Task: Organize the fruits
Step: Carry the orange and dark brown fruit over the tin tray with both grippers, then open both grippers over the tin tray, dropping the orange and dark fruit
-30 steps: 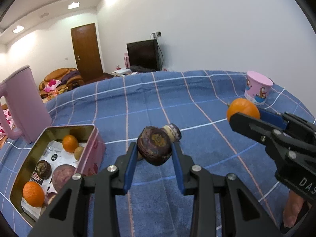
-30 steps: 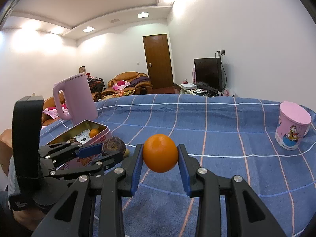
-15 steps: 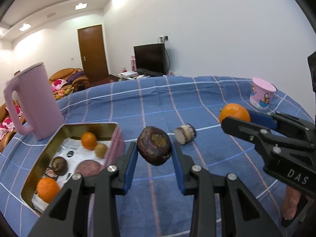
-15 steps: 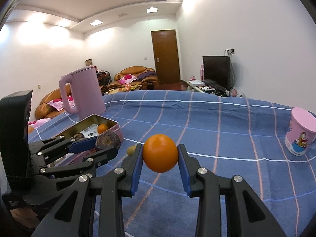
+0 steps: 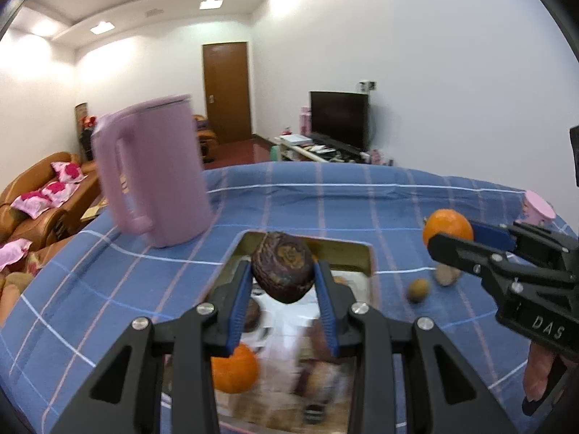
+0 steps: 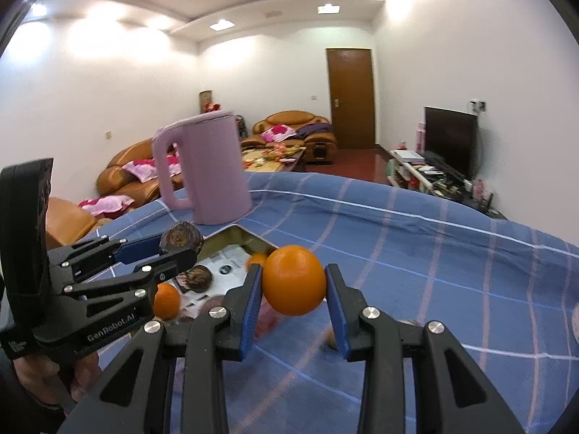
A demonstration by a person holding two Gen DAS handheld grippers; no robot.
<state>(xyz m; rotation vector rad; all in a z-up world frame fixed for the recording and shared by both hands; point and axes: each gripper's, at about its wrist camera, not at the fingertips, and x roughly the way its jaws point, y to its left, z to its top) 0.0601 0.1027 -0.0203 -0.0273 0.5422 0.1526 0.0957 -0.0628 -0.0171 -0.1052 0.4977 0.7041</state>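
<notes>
My left gripper is shut on a dark wrinkled passion fruit and holds it above the open metal tin. The tin holds an orange and other dark fruits. My right gripper is shut on an orange, held above the blue checked cloth just right of the tin. In the left wrist view the right gripper with its orange is at the right. In the right wrist view the left gripper with the passion fruit is at the left, over the tin.
A tall pink jug stands just behind the tin, also in the right wrist view. Two small brown fruits lie on the cloth right of the tin. A pink cup stands at the far right.
Both grippers have swung left with their fruits. The left gripper has gone from beside the tin to above it; the right gripper has come close to the tin's right side.
</notes>
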